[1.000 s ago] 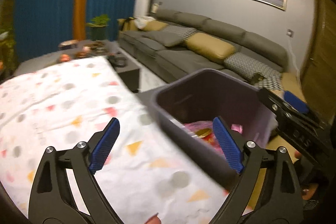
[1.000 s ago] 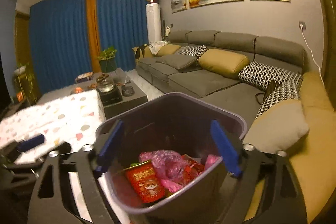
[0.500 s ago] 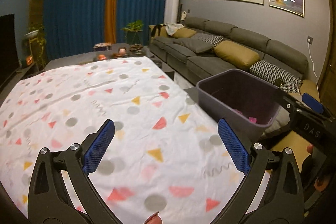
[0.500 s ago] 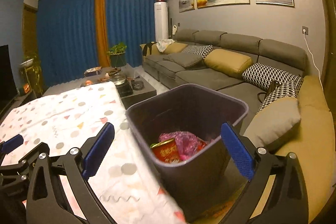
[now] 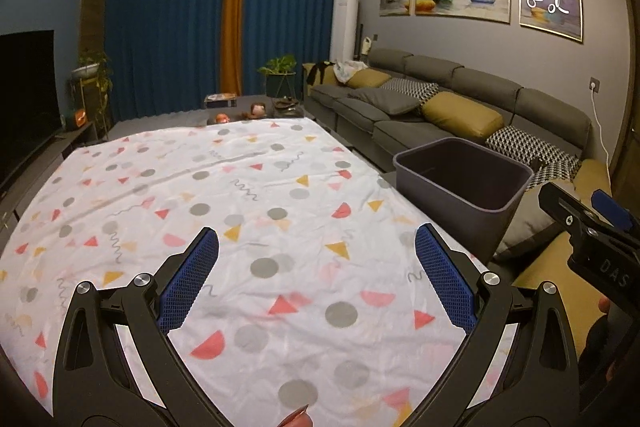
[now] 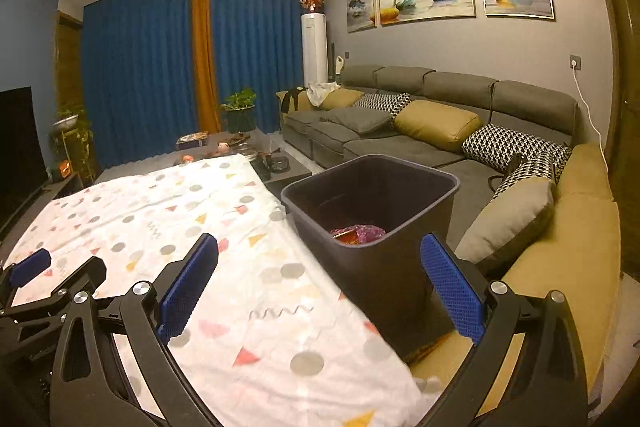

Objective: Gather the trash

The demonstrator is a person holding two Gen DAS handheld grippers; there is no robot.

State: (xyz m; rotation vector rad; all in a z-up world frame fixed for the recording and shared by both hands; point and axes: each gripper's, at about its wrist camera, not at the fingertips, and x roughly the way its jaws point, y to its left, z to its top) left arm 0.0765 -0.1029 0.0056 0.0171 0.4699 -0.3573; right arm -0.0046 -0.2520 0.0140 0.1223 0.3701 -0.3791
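Note:
A dark purple trash bin (image 6: 372, 215) stands beside the right edge of a table covered by a white patterned cloth (image 5: 240, 211). Pink and red wrappers (image 6: 358, 233) lie inside it. The bin also shows in the left wrist view (image 5: 460, 187), where its contents are hidden. My left gripper (image 5: 316, 279) is open and empty above the cloth. My right gripper (image 6: 320, 287) is open and empty, held back from the bin over the table's right edge. The right gripper's body shows at the right of the left wrist view (image 5: 592, 235).
A long grey sofa (image 6: 420, 115) with yellow and patterned cushions runs along the right wall behind the bin. A low dark coffee table (image 6: 256, 155) with small items stands beyond the clothed table. A TV (image 5: 24, 95) is at the left, blue curtains at the back.
Both grippers have pulled back and up from the bin, which now looks smaller and farther. The left view swung from the bin onto the cloth-covered table. Both stay open.

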